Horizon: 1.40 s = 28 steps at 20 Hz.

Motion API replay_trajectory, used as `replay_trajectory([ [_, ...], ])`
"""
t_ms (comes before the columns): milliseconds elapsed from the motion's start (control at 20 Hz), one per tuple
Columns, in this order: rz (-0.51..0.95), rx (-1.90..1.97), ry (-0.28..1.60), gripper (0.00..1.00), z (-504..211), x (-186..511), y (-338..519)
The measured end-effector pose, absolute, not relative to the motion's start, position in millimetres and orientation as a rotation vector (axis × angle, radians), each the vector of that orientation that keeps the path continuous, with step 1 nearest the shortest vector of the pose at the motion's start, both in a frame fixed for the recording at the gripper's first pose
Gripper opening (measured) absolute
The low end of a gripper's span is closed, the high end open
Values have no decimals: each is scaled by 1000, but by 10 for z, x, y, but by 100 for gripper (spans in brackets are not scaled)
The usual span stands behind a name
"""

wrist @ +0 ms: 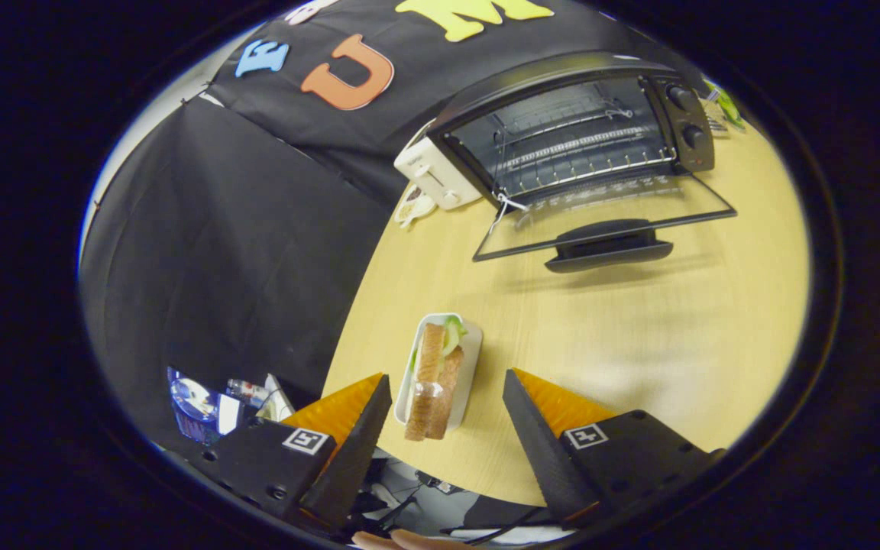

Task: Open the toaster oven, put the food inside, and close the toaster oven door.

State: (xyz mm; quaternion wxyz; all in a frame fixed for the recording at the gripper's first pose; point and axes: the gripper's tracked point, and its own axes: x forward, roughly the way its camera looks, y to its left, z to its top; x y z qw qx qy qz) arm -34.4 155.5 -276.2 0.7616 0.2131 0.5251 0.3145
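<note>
Gripper view: claw open around sandwich tray near table edge; oven door down.

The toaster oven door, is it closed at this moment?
No, the toaster oven door hangs fully open over the table, while the sandwich waits between the open gripper fingers.

Black toaster oven, pale wood table

toaster oven open, sandwich waiting on its tray

black toaster oven stands on the table, glass door folded down flat, wire rack bare inside. the sandwich lies on a small white tray, well short of the oven, between the spread fingers of the gripper.
</note>
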Motion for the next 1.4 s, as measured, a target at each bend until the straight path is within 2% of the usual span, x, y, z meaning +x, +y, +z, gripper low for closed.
replay_trajectory([
  [300,767,615,1315,90,-2852,-394,1779],
  [550,768,616,1382,63,-2993,-350,1827],
  [900,802,607,1344,42,-2910,-300,1876],
  [1100,800,667,1297,37,-2759,-231,1821],
  [1400,898,741,1131,36,-2256,-104,1680],
])
